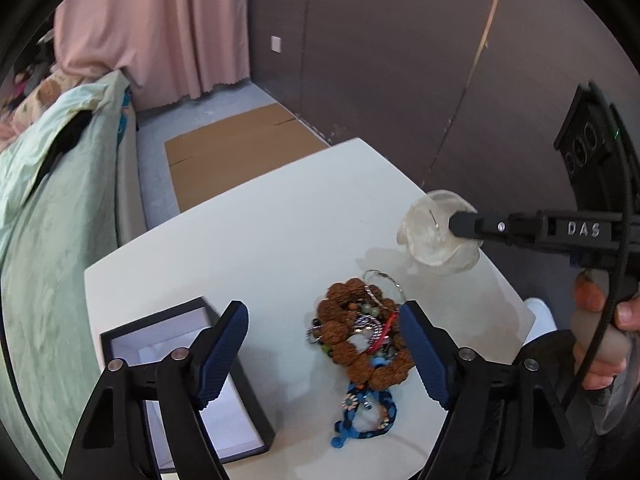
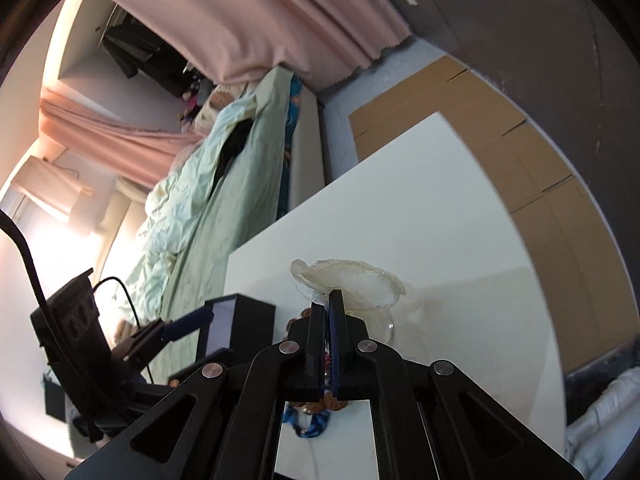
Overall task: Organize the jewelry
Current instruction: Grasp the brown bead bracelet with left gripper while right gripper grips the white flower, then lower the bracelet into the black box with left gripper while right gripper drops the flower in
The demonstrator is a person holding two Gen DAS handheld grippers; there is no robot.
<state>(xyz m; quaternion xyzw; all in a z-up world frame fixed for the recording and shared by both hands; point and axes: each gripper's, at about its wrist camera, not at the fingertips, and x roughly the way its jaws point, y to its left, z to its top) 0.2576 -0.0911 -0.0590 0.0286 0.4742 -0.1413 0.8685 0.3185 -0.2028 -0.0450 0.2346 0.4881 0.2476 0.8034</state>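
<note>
Left wrist view looks down on a white table [image 1: 248, 232]. A pile of jewelry [image 1: 362, 340] lies near the table's near edge: brown bead bracelets, silver rings and chains, and a blue woven band, all tangled together. A black box [image 1: 188, 380] with a white inside sits open near the table's left edge, and I see nothing in it. So no piece is sorted yet, and nearly all of the job is left.

The left gripper [image 1: 324, 352] has its fingers spread wide, and it hangs over the spot between the box and the pile. It holds nothing.

The right gripper [image 1: 460, 226] has its fingers pressed tight on the rim of a thin see-through bag [image 1: 430, 236] near the table's right edge. The bag is lifted and tipped toward the pile. It looks empty to me, like the jewelry was tipped out of it. Next, I think, each piece must go into the box.
</note>
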